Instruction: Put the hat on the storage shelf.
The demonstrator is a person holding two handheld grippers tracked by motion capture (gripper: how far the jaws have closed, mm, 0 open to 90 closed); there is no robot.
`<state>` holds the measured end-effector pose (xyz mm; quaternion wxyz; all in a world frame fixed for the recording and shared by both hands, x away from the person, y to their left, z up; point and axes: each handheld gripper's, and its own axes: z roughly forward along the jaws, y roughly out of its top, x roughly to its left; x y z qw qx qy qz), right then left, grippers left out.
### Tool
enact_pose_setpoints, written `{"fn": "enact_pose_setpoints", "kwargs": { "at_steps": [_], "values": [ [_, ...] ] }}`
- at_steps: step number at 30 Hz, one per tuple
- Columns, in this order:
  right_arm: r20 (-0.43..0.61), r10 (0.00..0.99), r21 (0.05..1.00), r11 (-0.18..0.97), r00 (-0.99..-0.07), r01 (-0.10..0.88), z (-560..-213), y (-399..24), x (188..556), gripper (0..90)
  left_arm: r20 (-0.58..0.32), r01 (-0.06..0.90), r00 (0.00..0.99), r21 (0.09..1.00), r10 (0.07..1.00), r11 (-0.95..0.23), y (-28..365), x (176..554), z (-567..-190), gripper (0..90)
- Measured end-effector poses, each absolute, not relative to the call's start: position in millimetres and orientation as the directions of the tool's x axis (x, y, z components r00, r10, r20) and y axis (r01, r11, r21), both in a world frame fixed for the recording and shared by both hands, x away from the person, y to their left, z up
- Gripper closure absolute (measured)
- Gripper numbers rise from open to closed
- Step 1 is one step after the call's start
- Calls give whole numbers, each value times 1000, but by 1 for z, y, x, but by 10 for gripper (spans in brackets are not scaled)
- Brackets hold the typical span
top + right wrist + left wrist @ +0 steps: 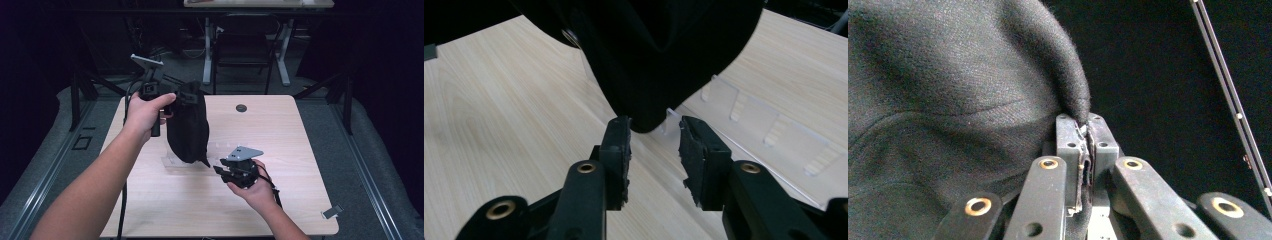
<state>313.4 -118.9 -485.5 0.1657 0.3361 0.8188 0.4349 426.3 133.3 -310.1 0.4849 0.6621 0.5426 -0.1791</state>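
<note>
The black cloth bag [187, 125] hangs above the table [280, 130], left of centre, with its top edge raised toward the far left and its lower corner just over the table surface. In the left gripper view I see the bag's fabric [948, 100] across the left of the frame, with a fold of it running down into the fingers [1070, 150].

I hold the left gripper [172, 97] raised over the far left part of the table. Its fingers are pressed together on the top edge of the bag, with cloth pinched in the seam between them. My left hand [145, 112] wraps the gripper's handle.

I hold the right gripper [222, 167] low over the near centre of the table, just right of the bag's lower corner. In the right gripper view its fingers [619, 150] stand apart with a clear gap, and the bag's lower tip [644, 120] hangs just beyond that gap; I see no contact. My right hand [255, 187] grips it from below.

A clear plastic tray [764, 130] lies flat on the table under and beside the bag. A small round dark grommet [241, 108] sits in the table's far centre. A small grey object [332, 211] lies at the near right corner.
</note>
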Motion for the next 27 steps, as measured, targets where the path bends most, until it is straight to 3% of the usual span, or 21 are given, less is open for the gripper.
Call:
{"fn": "enact_pose_setpoints", "kwargs": {
  "at_steps": [10, 21, 27],
  "values": [
    [6, 666, 820, 424, -746, 385, -479, -101, 316, 731, -758, 888, 349, 455, 550, 63, 134, 427, -310, 870],
    [3, 644, 836, 418, -765, 355, -468, -98, 311, 730, -760, 890, 350, 453, 547, 60, 131, 426, -310, 871],
    [-25, 636, 834, 439, -771, 335, -463, -88, 312, 778, -757, 888, 356, 457, 548, 54, 128, 426, -310, 870]
  ]
}}
